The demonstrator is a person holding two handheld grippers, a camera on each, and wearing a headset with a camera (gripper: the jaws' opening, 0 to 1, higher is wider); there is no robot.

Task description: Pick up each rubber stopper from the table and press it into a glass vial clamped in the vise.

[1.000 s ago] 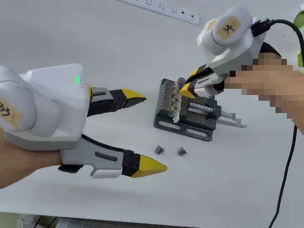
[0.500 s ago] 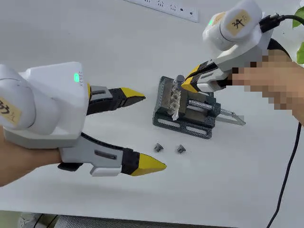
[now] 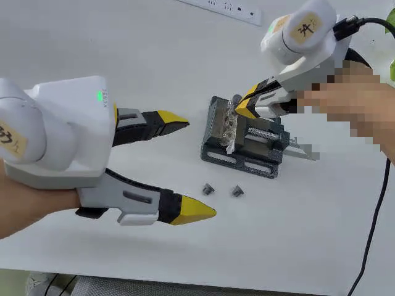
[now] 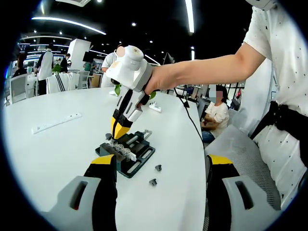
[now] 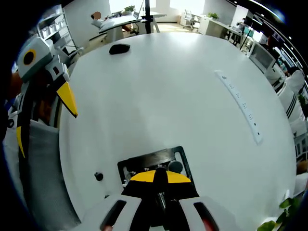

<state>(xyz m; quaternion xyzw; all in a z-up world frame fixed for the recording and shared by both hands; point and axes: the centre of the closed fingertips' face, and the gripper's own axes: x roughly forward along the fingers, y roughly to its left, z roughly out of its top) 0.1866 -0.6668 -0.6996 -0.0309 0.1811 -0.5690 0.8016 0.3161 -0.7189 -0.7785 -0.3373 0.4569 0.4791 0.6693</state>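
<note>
We hold the left gripper above the table with its jaws spread wide and nothing between them. The right gripper tilts down over the far end of the vise. Its yellow tips are drawn together, and we cannot make out whether they pinch anything. A grey stopper sits just beside those tips, at the far end of the glass vials clamped in the vise. We cannot tell whether the tips touch it, or how far it is seated. In the right gripper view the gripper's own body hides most of the vials. A first loose stopper and a second loose stopper lie on the table near the vise's base, apart from each other. The power strip is cut off by the top edge.
</note>
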